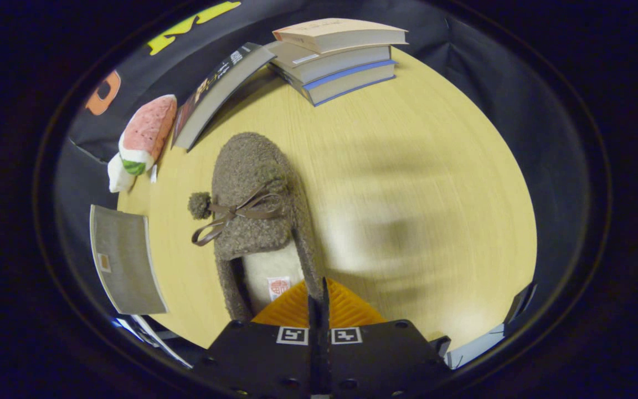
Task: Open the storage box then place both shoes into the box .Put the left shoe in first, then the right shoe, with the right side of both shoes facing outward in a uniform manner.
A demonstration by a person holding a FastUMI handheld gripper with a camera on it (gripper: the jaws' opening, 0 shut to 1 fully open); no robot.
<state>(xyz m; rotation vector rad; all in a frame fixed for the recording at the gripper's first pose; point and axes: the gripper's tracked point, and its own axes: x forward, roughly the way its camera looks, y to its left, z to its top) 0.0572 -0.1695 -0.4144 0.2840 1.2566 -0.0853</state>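
Observation:
A brown fuzzy slipper (252, 205) with a ribbon bow, a pompom and a cream lining points away from me over the wooden table (407, 166). My gripper (319, 302) is shut on the slipper's right side wall near the heel, with the wall pinched between the fingers. A grey fabric box panel (125, 260) with a small label stands beside the slipper on its left, at the table's edge. The table around the slipper looks smeared by motion.
A stack of three books (341, 55) lies at the far end of the table, with a dark book (219, 91) leaning against it. A pink and white plush toy (144, 138) sits at the far left edge. A grey-blue object (485, 338) shows low on the right.

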